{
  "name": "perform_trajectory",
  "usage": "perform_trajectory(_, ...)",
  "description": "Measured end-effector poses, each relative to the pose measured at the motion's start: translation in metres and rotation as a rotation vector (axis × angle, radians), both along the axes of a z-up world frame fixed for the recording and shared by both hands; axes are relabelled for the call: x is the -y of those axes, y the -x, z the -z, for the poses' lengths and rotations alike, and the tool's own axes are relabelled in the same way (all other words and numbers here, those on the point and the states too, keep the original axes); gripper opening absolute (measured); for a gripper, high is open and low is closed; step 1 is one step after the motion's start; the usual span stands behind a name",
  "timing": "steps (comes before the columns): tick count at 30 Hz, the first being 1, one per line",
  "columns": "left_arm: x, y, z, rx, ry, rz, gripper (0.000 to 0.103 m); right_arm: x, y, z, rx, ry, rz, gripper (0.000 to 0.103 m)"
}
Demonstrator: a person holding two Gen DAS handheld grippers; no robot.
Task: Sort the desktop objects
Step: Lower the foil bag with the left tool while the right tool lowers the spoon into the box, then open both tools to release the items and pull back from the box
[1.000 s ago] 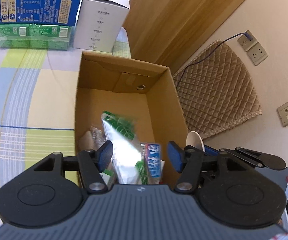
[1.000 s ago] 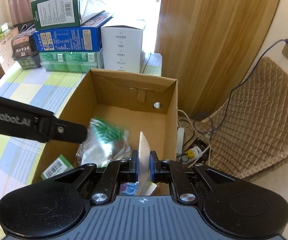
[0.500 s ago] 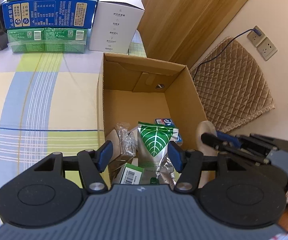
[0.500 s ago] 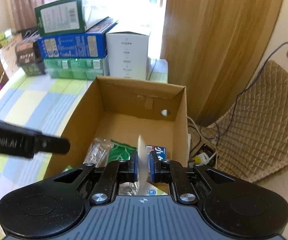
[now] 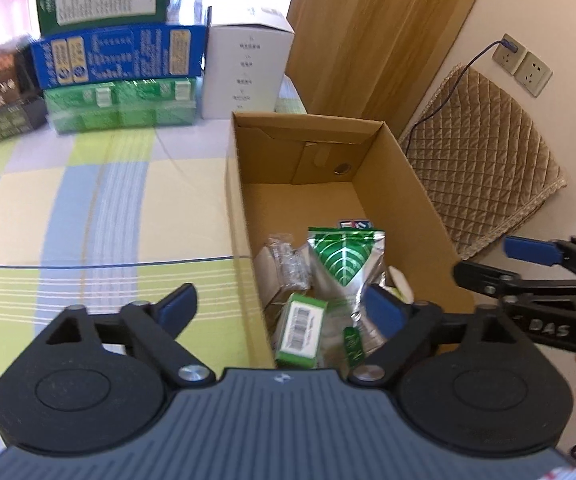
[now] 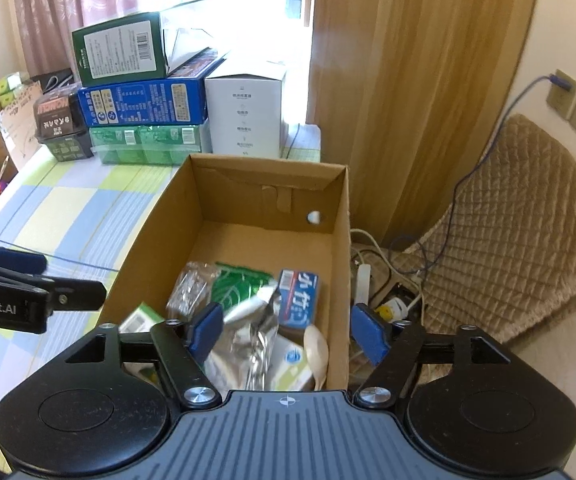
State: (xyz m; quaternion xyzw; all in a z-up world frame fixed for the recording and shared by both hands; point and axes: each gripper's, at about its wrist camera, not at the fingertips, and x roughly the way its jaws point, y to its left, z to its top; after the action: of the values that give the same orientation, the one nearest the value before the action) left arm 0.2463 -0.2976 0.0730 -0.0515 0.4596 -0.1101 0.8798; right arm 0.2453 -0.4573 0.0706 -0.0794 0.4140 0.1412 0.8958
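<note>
right gripper [image 6: 288,330] agape, empty | spoon [image 6: 316,350], seemingly, in box [image 6: 338,280] beneath | left gripper [image 5: 279,310] agape

Cardboard box [image 6: 340,264] on table [image 5: 87,208] right edge; stacked cartons [image 5: 119,80] behind; pouch [image 5: 344,264] inside.

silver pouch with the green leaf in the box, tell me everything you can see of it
The silver pouch looks like crinkled, shiny foil, with a flat sealed top edge and a green panel bearing a white-veined leaf. It lies tilted in the near end of the open cardboard box, on top of the other items. A clear plastic packet lies against its left side, a small green barcoded box overlaps its near left corner, and a blue and white carton sits at its right. No gripper touches it.
</note>
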Motion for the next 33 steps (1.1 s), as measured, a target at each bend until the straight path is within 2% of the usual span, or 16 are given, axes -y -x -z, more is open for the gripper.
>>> perform_trajectory(4,-0.007,0.026,-0.005,0.059,-0.025,-0.017,0.101,0.007,0.030,-0.001,-0.004,-0.020,0.010,0.085)
perform_trajectory(7,-0.011,0.046,-0.010,0.088,-0.035,-0.033,0.101,0.007,0.053,-0.001,-0.004,-0.016,0.001,0.092)
perform_trajectory(11,-0.012,0.074,-0.020,0.156,-0.100,-0.058,0.102,0.009,0.087,-0.003,-0.005,-0.037,0.016,0.096)
perform_trajectory(13,-0.013,0.088,-0.024,0.181,-0.108,-0.059,0.102,0.009,0.104,-0.004,-0.006,-0.045,0.020,0.097)
perform_trajectory(17,-0.017,0.113,-0.031,0.171,-0.090,-0.065,0.102,0.009,0.138,-0.007,0.009,-0.043,0.036,0.099)
perform_trajectory(21,-0.016,0.144,-0.035,0.185,-0.119,-0.059,0.101,0.009,0.169,-0.008,0.016,-0.074,0.071,0.101)
perform_trajectory(33,-0.028,0.209,-0.021,0.159,-0.064,-0.060,0.102,-0.004,0.237,-0.016,0.050,-0.121,0.098,0.101)
